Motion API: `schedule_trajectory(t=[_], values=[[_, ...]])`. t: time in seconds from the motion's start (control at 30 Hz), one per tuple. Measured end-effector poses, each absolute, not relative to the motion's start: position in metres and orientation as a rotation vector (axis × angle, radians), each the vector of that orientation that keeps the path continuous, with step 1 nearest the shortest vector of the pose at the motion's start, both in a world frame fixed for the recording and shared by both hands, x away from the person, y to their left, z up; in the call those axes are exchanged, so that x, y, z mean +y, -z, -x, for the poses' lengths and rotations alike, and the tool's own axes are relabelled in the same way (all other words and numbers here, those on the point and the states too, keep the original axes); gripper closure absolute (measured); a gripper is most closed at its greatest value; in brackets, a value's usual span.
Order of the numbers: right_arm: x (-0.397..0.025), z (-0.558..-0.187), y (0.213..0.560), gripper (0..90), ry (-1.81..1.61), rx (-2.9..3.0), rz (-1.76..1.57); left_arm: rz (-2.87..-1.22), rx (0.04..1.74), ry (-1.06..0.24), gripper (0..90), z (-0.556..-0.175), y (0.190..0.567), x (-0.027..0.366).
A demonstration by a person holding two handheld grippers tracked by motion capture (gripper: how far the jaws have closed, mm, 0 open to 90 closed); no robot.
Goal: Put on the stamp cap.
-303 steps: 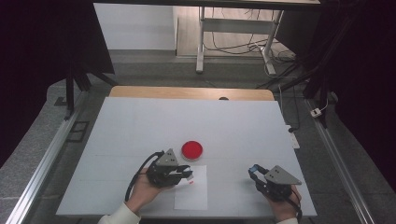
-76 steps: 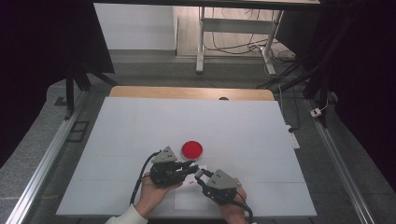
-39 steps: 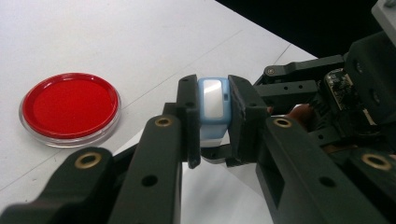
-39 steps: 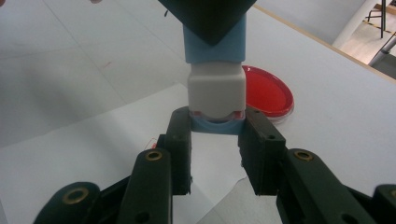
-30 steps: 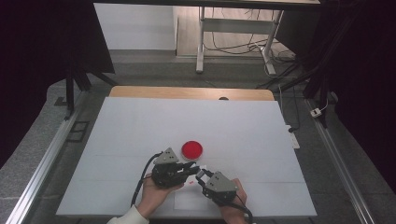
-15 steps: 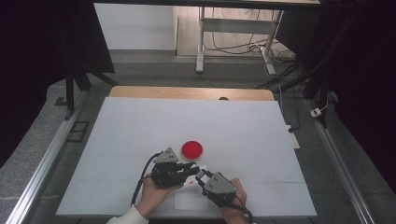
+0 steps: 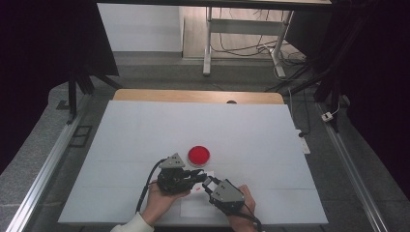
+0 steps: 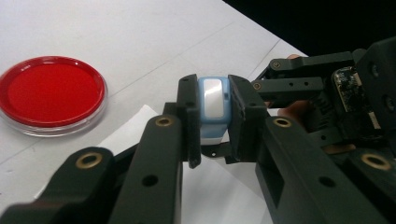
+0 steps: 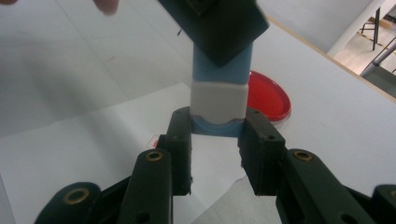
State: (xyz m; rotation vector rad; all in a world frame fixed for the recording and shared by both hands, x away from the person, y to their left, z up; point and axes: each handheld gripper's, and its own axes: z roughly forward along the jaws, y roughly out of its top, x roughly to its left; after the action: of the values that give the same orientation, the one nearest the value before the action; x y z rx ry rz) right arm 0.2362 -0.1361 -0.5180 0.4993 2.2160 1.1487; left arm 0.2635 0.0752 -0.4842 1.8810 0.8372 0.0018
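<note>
A small blue block with a white cap [image 8: 213, 100] is pinched between the jaws of my left gripper [image 8: 212, 119], which holds it just above the table. In the right gripper view the same block [image 9: 219, 100] hangs down in front. My right gripper [image 9: 215, 128] has its jaws pressed against both sides of the block's blue lower end. In the high view the left gripper [image 7: 199, 177] and the right gripper [image 7: 208, 183] meet tip to tip near the front edge, over a white sheet of paper [image 7: 196, 209].
A round red dish with a clear rim [image 7: 198, 154] lies just beyond the grippers; it shows again as the red dish [image 8: 46, 93]. A small red mark [image 9: 152, 139] is on the paper. The white table [image 7: 145, 135] ends at a wooden strip [image 7: 193, 95].
The right gripper has travelled from the table's right side to the left gripper and closed in on the block's end. The left gripper has barely moved.
</note>
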Motion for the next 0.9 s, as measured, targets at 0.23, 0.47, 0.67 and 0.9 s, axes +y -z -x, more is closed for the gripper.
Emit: schedule_trajectory(t=[0.23,0.47,0.67,0.9], values=[[-0.137,-0.2367,0.5183,65.2,-1.148,2.227,-0.492,-1.892,0.835,-0.006,76.0,-0.2634,0.4852,0.0746],[-0.1377,-0.2393,0.5201,64.9,-1.123,2.248,-0.494,-1.896,0.83,-0.029,75.8,-0.2637,0.4844,0.075],[-0.1384,-0.2404,0.5195,64.3,-1.137,2.255,-0.495,-1.899,0.823,-0.039,75.8,-0.2629,0.483,0.0748],[-0.1425,-0.2441,0.5202,56.1,-1.153,2.29,-0.525,-1.874,0.817,-0.053,75.8,-0.2617,0.4779,0.0783]])
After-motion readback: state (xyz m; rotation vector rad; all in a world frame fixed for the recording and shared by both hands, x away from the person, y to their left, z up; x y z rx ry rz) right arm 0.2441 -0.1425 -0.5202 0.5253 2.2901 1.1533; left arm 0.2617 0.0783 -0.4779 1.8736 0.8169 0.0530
